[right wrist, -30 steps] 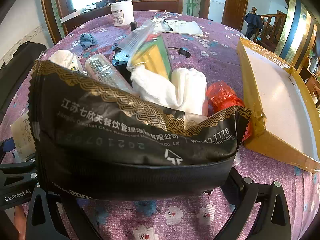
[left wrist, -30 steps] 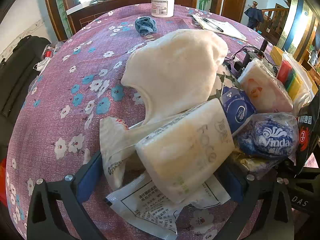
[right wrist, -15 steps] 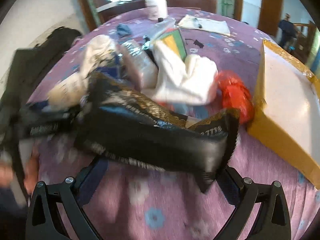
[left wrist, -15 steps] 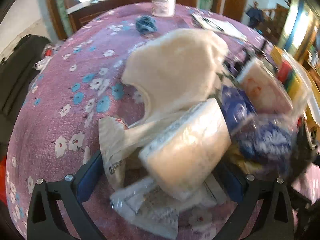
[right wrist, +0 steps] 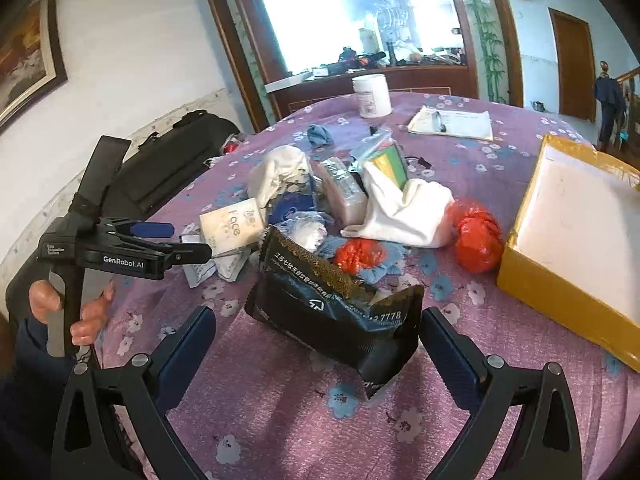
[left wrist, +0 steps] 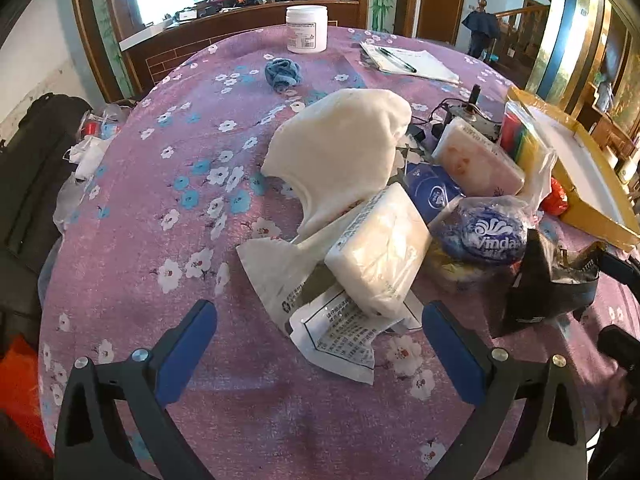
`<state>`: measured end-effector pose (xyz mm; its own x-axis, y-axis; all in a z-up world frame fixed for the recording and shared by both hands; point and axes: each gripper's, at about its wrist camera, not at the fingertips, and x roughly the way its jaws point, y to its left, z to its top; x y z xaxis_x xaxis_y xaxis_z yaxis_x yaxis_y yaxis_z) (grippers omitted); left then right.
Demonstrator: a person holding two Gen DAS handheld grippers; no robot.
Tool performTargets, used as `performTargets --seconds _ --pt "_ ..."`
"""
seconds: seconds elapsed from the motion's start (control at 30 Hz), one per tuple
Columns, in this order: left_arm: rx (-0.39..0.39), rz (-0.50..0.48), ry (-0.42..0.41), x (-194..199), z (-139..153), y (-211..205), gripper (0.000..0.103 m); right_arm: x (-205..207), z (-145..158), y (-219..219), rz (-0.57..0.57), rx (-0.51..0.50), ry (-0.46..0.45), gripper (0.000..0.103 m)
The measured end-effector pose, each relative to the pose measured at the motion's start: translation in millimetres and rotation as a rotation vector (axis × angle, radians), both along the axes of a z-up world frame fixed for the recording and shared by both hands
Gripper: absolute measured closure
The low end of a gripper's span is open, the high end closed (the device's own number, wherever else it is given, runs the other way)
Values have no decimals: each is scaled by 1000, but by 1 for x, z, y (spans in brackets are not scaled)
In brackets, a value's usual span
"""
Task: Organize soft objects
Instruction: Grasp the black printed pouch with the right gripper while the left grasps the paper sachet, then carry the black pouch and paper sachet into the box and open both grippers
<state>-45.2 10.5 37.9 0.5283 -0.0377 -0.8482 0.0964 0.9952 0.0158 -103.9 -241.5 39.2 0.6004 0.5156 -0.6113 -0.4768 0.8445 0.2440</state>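
A heap of soft things lies on the purple flowered tablecloth [left wrist: 168, 208]. A white tissue pack [left wrist: 380, 256] lies just beyond my open, empty left gripper [left wrist: 318, 344], beside a white cloth [left wrist: 340, 152], a blue Vinda pack [left wrist: 492, 236] and a pink pack [left wrist: 476, 160]. A black snack bag [right wrist: 340, 312] lies on the cloth just ahead of my open, empty right gripper [right wrist: 316, 344]. Behind it lie a white towel [right wrist: 404, 208] and red plastic bags [right wrist: 476, 240]. The left gripper also shows in the right wrist view [right wrist: 160, 240].
An open yellow cardboard box [right wrist: 516, 276] stands at the right. A white jar [left wrist: 306, 34], papers with a pen [left wrist: 408, 62] and a blue rag [left wrist: 282, 72] lie at the far side. A black bag [left wrist: 28, 168] sits off the table's left edge.
Both grippers have pulled back from the heap. The right gripper let go of the black snack bag, which now lies on the table. The left gripper backed away from the white tissue pack.
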Motion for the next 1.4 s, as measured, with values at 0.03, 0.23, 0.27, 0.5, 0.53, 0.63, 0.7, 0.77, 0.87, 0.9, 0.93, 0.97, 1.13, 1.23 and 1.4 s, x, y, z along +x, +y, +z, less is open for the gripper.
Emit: performTargets --seconds 0.03,0.23,0.27,0.5,0.53,0.63,0.7,0.77,0.87,0.9,0.93,0.97,1.13,1.23,1.4 --pt "9 -8 3 0 0 -1 1 5 0 -5 -9 13 -1 0" --pt "-24 -17 90 -1 -18 -8 58 5 1 -20 -30 86 27 0" --pt "-31 -38 101 -3 -21 -12 59 6 1 -22 -35 94 33 0" --pt "-97 -138 50 -15 -12 -21 57 4 1 -24 -38 108 37 0" --pt "-99 -113 55 -11 -14 -17 54 4 1 -24 -39 105 35 0" --pt "-85 -88 60 -1 -20 -12 38 3 1 -23 -38 103 35 0" --pt "-81 -87 59 5 -23 -12 37 4 1 -24 -44 101 36 0" --pt "-88 -93 51 11 -25 -17 37 4 1 -24 -44 102 36 0" --pt "-37 -102 30 9 -26 -30 44 4 1 -24 -46 100 36 0" --pt "-19 -113 19 7 -26 -35 55 3 1 -24 -43 100 37 0" --pt "-10 -128 10 4 -25 -40 61 3 1 -23 -44 98 37 0" --pt "-10 -136 5 3 -25 -42 72 3 1 -23 -45 97 36 0" --pt "-61 -106 -32 -12 -20 -33 76 3 2 -22 -40 104 35 0" --pt "-108 -114 -64 -27 -9 -20 76 3 2 -23 -39 113 31 0" --pt "-146 -121 -185 -53 25 -8 76 1 5 -26 -28 110 19 0"
